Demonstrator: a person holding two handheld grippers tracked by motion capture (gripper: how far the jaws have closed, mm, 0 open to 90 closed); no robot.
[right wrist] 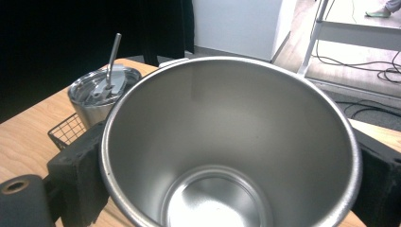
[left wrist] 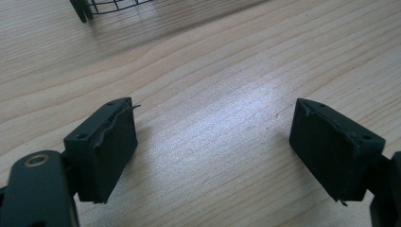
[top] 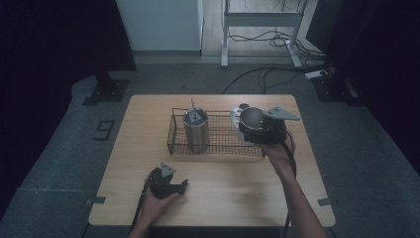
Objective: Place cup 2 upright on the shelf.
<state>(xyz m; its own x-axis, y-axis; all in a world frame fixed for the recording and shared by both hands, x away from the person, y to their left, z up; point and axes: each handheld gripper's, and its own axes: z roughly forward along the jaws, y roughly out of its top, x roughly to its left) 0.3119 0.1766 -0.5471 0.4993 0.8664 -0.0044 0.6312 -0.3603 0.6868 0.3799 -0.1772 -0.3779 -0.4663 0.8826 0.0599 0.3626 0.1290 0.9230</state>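
The right hand-held gripper (top: 255, 130) clamps an open steel cup (right wrist: 227, 146) above the right end of the wire basket (top: 173, 130), which already holds a lidded tumbler (top: 195, 130). The left hand-held gripper (top: 179, 186) rests on the desk (top: 223, 193), jaws apart and empty. Step in hand is probably placement; next, lower the cup into free basket space and release.

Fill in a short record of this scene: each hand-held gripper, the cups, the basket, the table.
Left hand-held gripper: jaws open, nothing between them, low over the table
Right hand-held gripper: shut on the open steel cup
Open steel cup: empty, at the basket's right end
Lidded tumbler: upright in the basket's left part, straw through its lid
Wire basket: black, mid-table
Table: light wood
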